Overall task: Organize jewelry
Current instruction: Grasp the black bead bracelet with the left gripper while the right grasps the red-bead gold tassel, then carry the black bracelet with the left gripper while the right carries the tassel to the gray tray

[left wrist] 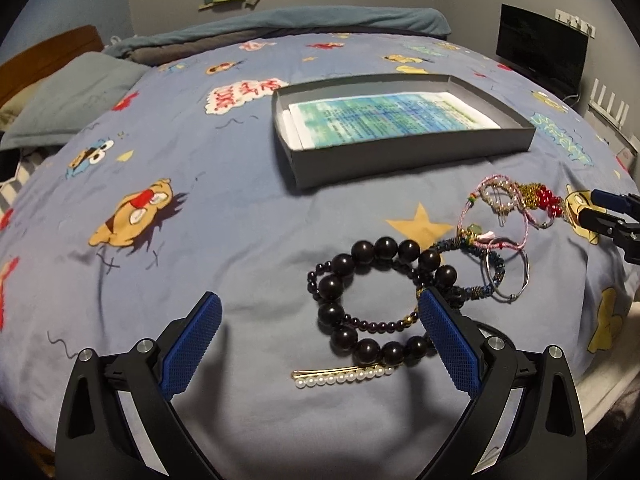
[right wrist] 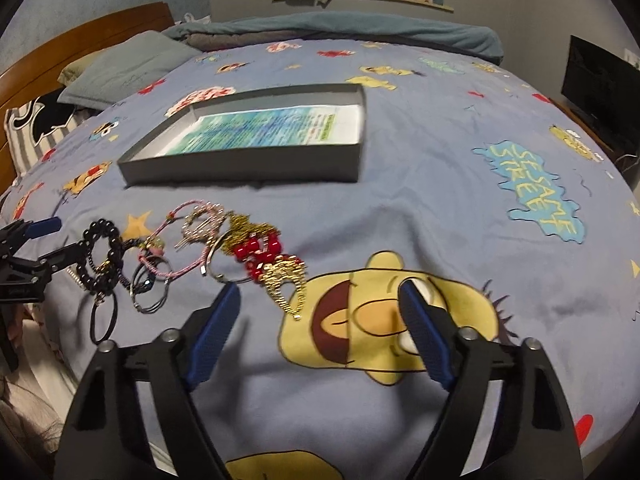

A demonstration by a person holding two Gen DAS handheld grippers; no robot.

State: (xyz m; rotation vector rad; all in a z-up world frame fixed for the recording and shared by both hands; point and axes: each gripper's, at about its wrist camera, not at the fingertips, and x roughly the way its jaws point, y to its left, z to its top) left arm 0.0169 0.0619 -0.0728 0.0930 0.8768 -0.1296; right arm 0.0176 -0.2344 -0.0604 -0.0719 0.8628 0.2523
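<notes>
Blue cartoon-print bedspread [left wrist: 240,208] has every bracelet piled loose beside shallow grey cardboard box [left wrist: 400,152], nothing sorted, left gripper [left wrist: 320,344] and right gripper [right wrist: 320,332] both spread, empty.

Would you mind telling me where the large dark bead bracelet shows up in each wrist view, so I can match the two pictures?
Left wrist view: the large dark bead bracelet lies low and centre-right on the bedspread, just ahead of the left gripper.
Right wrist view: the same bracelet sits at the far left edge, at the end of the jewelry row.
Shared landmark: the grey shallow box with a printed sheet inside lies beyond the jewelry in both.
</notes>
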